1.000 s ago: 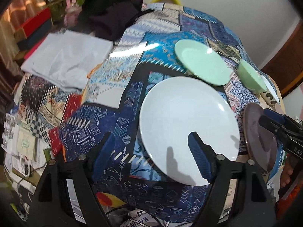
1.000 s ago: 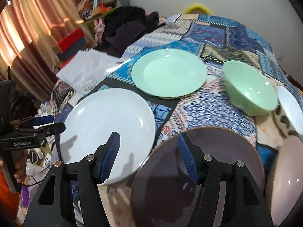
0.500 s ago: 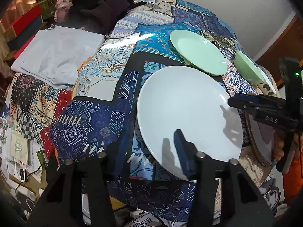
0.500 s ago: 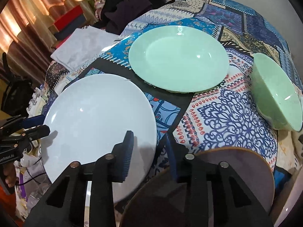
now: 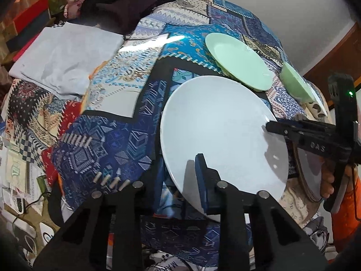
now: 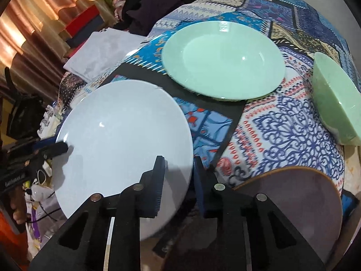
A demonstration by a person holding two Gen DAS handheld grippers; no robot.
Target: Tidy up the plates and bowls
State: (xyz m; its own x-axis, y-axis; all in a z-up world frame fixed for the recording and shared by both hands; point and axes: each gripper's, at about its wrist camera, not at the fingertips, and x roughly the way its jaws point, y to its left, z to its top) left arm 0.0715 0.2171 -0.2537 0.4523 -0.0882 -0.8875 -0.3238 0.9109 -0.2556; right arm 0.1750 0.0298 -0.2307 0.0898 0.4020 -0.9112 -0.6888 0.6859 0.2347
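Glazed ceramic, the white plate (image 6: 121, 135) lies on the counter (image 6: 293, 133) at 7 o'clock of the green plate (image 6: 223, 58): stiff, slick, breakable. Left claw (image 5: 180, 180) and right claw (image 6: 178, 180) are closing on opposite rims, the best hold.

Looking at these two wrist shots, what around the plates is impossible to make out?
- Left wrist view: the left gripper has one finger hidden under the white plate, its jaws closing on the rim.
- Left wrist view: the brown plate is mostly hidden by the right gripper.
- Right wrist view: the green bowl is cut off by the picture's edge.
- Right wrist view: the brown plate's near part is hidden behind the gripper's frame.
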